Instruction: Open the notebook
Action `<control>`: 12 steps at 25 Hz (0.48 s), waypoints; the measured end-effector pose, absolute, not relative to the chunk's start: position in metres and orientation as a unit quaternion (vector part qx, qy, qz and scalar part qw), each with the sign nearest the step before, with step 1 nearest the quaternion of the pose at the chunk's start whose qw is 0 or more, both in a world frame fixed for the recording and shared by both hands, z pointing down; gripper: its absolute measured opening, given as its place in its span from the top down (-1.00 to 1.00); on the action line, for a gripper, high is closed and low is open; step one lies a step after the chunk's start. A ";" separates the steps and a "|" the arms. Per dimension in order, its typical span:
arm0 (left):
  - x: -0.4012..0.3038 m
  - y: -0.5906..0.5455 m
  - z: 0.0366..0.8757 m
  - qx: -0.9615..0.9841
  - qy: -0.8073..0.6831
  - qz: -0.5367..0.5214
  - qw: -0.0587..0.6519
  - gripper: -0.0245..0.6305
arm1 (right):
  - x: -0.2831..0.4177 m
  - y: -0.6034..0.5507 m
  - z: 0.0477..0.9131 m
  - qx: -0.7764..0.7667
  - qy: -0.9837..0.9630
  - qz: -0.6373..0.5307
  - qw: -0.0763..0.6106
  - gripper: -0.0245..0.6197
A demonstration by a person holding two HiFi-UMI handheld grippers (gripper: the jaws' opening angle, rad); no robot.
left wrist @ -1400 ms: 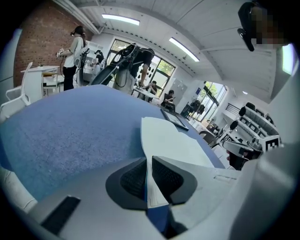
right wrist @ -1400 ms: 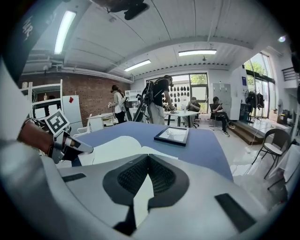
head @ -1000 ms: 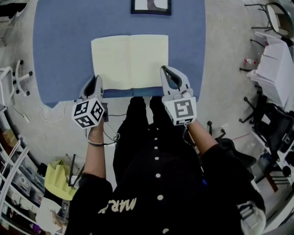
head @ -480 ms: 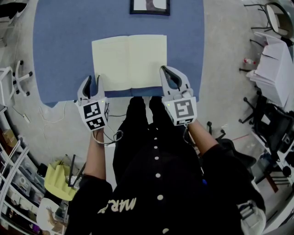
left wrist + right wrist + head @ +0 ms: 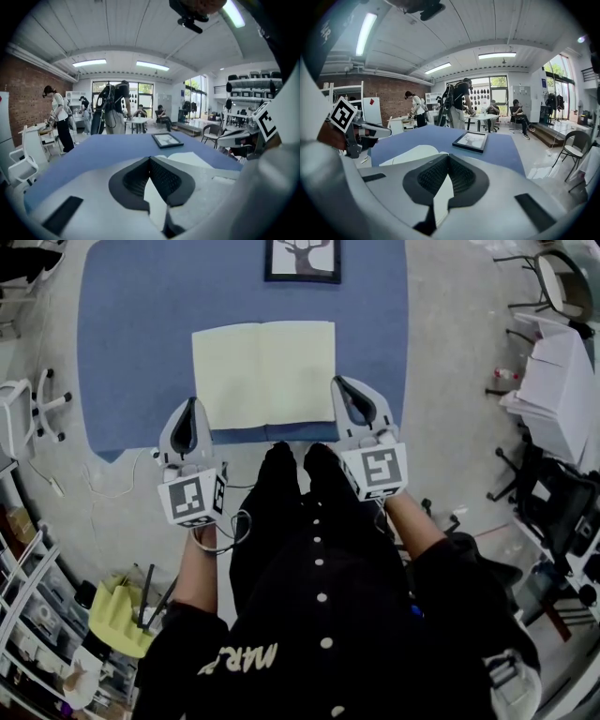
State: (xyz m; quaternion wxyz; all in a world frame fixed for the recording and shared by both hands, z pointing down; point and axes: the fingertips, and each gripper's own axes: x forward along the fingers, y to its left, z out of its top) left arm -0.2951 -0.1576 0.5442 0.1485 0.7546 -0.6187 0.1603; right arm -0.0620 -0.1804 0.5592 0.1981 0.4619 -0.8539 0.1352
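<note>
The notebook (image 5: 263, 371) lies open and flat on the blue table (image 5: 131, 334), both cream pages showing. My left gripper (image 5: 190, 405) hovers just off the notebook's near left corner; its jaws have just been closing and now meet with nothing between them. My right gripper (image 5: 343, 383) hovers at the near right corner, also shut and empty. In the left gripper view, the left gripper (image 5: 150, 158) has the notebook (image 5: 192, 159) lying beyond it to the right. In the right gripper view, the right gripper (image 5: 447, 156) has the notebook (image 5: 408, 154) lying to its left.
A black picture frame (image 5: 302, 261) lies at the table's far edge, also seen as the frame (image 5: 166, 139) and the frame (image 5: 471, 139). White tables and chairs (image 5: 553, 381) stand to the right, shelving (image 5: 28, 615) to the left. Several people stand far behind the table.
The left gripper has risen, rolled upright and closed its jaws after opening at the notebook's left corner. The right gripper has lifted a little. The notebook stays open.
</note>
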 end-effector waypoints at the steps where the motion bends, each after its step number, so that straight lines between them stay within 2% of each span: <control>1: -0.290 -0.158 0.530 0.761 -0.617 0.146 0.137 0.92 | -0.060 -0.181 0.549 0.463 -0.856 0.130 0.191 0.90; 12: -0.250 -0.143 0.395 0.780 -0.617 0.087 0.060 0.92 | 0.004 -0.177 0.413 0.504 -0.856 0.082 0.077 0.91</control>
